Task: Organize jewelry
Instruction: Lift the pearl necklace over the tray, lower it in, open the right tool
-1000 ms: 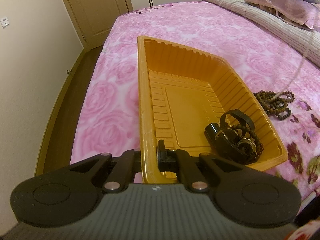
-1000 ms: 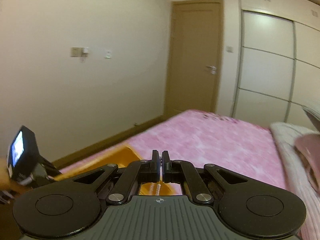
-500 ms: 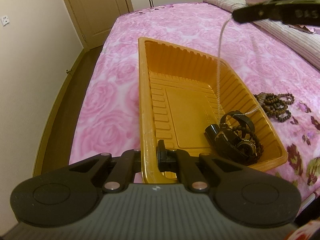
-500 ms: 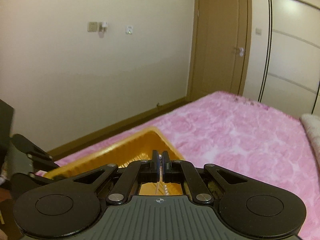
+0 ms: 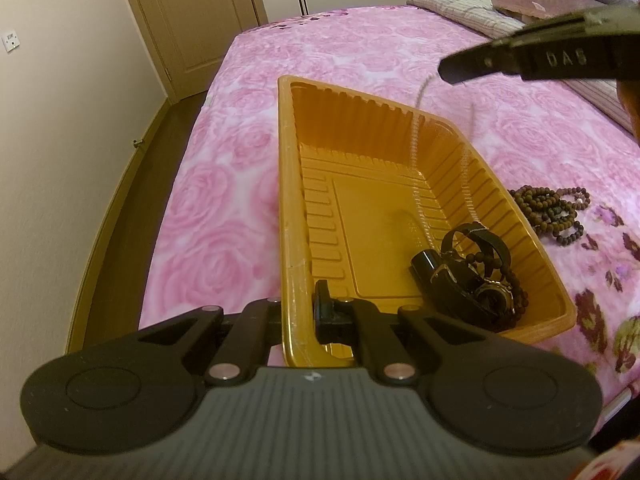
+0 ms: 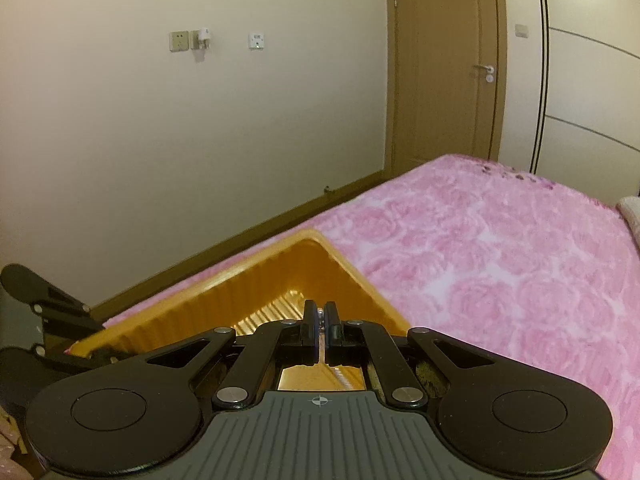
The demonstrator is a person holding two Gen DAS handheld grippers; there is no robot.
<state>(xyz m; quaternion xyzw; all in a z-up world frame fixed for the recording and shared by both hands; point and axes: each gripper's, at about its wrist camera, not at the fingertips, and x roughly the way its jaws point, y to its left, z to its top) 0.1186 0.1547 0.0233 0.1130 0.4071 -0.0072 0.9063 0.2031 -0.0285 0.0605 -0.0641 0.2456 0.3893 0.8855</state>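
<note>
The chain (image 5: 416, 148) you are carrying hangs in a thin pale loop from your right claw (image 5: 452, 74), its two strands dropping into the tray (image 5: 294, 200) and reaching down toward the dark pile of jewelry (image 5: 468, 276) in the near right corner. That pile is a black strap, a watch-like piece and a string of dark beads, tangled together against the tray's ribbed wall. Your right claw is pressed together on the chain; in the right wrist view you can see a small bit of it pinched between the fingertips (image 6: 321, 312), with the tray's far corner below them. Your left claw (image 5: 298, 308) is clamped on the tray's near rim, one finger outside the wall and the other finger inside. The tray is orange plastic, rectangular, with ribbed sides and a flat floor that is bare apart from the pile. It sits on the bed (image 5: 224, 208), on a pink rose-patterned cover, close to the bed's left edge. Just beside the tray's right wall, on the cover, lies a bundle of brown beads (image 5: 554, 208), apart from the tray. Farther off on the right are pillows (image 5: 544, 0), and beyond the bed a door (image 5: 192, 16) and a pale wall (image 5: 60, 120).
</note>
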